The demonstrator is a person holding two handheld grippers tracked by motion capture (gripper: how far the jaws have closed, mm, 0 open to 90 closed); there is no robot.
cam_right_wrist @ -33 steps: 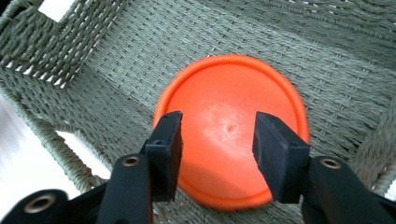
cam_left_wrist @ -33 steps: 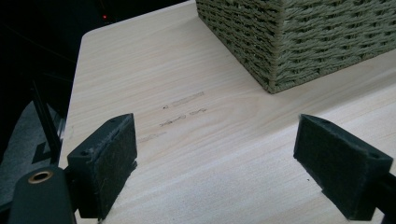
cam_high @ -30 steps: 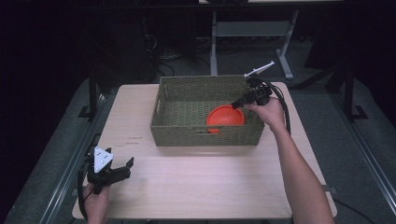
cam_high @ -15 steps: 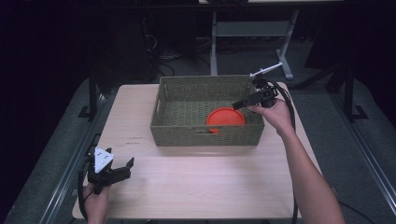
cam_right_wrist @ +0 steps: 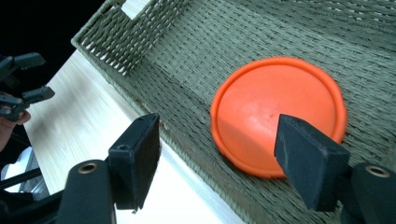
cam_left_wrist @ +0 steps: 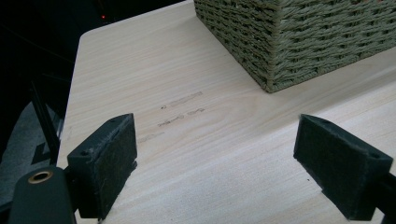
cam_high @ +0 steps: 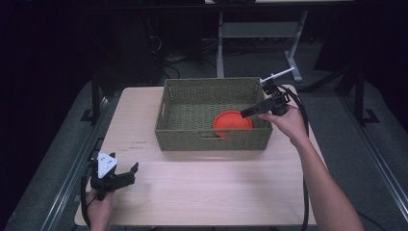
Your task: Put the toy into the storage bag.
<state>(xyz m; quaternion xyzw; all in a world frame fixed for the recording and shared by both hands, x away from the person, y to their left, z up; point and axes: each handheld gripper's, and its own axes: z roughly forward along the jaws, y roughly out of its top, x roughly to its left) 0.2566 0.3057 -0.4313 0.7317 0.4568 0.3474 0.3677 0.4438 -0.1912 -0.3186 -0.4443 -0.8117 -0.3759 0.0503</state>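
Orange disc in the woven basket, right hand-held gripper open above it.

High view: the green woven basket (cam_high: 211,113) stands on the far middle of the desk (cam_high: 207,192), and the orange disc (cam_high: 232,121) lies flat on its floor near the right front corner. The right hand-held gripper (cam_high: 248,112) hangs over the basket's right end, just above the disc; its jaws have just been opening, with nothing between them. The left hand-held gripper (cam_high: 129,173) rests at the near left corner of the desk, well apart from the basket, jaws spread and empty.
Left gripper view: the left hand-held gripper (cam_left_wrist: 215,154) shows its two pads wide apart over bare wood, a corner of the basket (cam_left_wrist: 299,42) ahead.
Right gripper view: the right hand-held gripper (cam_right_wrist: 219,149) holds its pads clear of the disc (cam_right_wrist: 275,112), which lies on the basket's (cam_right_wrist: 187,60) weave beyond them.
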